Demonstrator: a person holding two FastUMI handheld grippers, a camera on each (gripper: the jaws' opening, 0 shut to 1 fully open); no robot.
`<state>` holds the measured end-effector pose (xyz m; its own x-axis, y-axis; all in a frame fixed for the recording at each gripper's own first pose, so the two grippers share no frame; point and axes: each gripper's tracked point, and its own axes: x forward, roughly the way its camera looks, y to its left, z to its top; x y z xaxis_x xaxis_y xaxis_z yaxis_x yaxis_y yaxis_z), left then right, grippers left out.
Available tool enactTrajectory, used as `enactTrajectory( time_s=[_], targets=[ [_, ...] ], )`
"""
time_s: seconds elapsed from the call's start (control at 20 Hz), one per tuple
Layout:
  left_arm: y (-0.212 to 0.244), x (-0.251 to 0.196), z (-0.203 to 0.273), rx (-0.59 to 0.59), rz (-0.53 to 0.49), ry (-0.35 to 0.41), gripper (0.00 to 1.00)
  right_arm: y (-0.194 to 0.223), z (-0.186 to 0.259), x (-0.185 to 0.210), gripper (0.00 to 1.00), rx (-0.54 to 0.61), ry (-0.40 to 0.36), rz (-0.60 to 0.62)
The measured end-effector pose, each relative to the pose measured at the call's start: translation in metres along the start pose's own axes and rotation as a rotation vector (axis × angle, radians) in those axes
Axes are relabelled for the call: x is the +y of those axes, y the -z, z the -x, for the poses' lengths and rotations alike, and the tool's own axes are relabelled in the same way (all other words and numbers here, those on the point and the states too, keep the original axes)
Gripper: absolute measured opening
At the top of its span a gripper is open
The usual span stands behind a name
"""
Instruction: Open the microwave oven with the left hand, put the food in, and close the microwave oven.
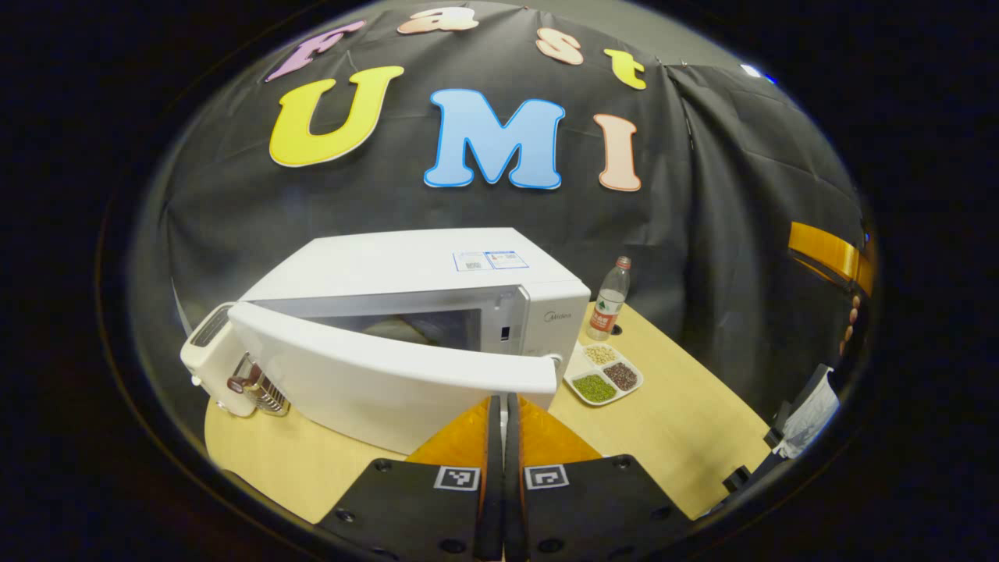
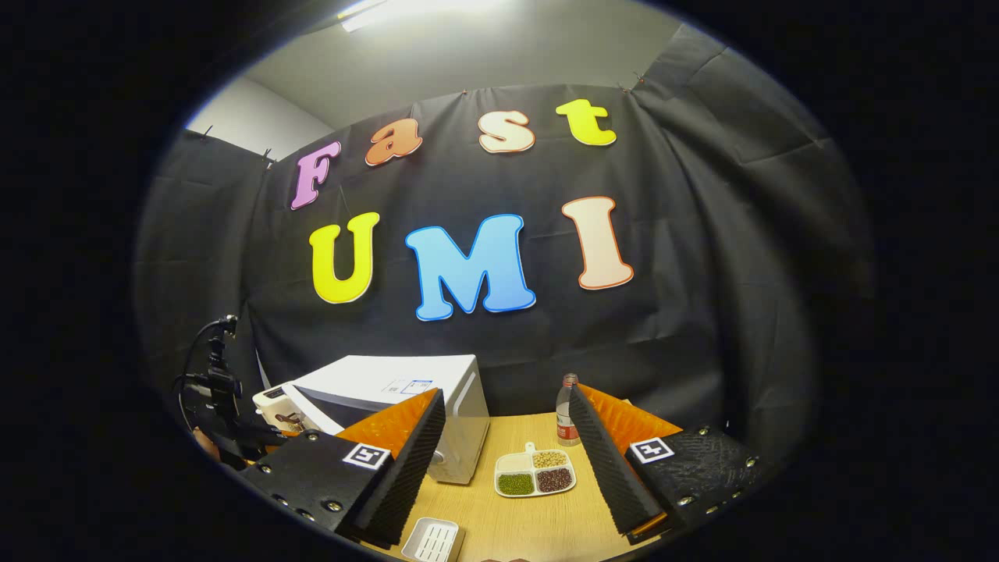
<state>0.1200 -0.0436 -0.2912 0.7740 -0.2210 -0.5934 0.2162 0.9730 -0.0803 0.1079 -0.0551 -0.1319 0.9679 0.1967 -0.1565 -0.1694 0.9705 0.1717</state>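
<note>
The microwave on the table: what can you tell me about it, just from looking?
The microwave is a white box with a smooth, glossy shell and a sticker on its top. Its door is swung partly open, hinged on the side toward the small white appliance, showing a dim cavity behind. It stands on a light wooden table. The left claw, shut, sits right at the door's free edge; whether it touches is unclear. A divided dish lies beside it.

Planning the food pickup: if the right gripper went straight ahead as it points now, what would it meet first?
Probably the divided plate of beans, which lies on the table between the open right gripper's fingers; depth is unclear, and the water bottle stands behind it.
</note>
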Motion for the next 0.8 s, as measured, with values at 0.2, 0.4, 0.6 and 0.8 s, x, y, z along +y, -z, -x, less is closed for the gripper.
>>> enactTrajectory(
  time_s=[0.2,0.4,0.6,0.8],
  targets=[
    [-0.007,0.000,-0.013,-0.010,0.035,-0.013,0.07,0.003,-0.005,-0.006,0.96,0.007,-0.006,-0.002],
    [-0.017,0.001,-0.026,-0.030,0.104,-0.026,0.07,0.015,-0.013,-0.008,0.96,0.034,-0.006,-0.015],
    [-0.030,0.000,-0.041,-0.041,0.108,-0.019,0.07,0.017,-0.016,-0.001,0.96,0.039,-0.006,-0.024],
    [-0.038,-0.004,-0.059,-0.041,0.108,0.002,0.07,0.023,-0.021,0.008,0.96,0.049,-0.015,-0.006]
  ],
)
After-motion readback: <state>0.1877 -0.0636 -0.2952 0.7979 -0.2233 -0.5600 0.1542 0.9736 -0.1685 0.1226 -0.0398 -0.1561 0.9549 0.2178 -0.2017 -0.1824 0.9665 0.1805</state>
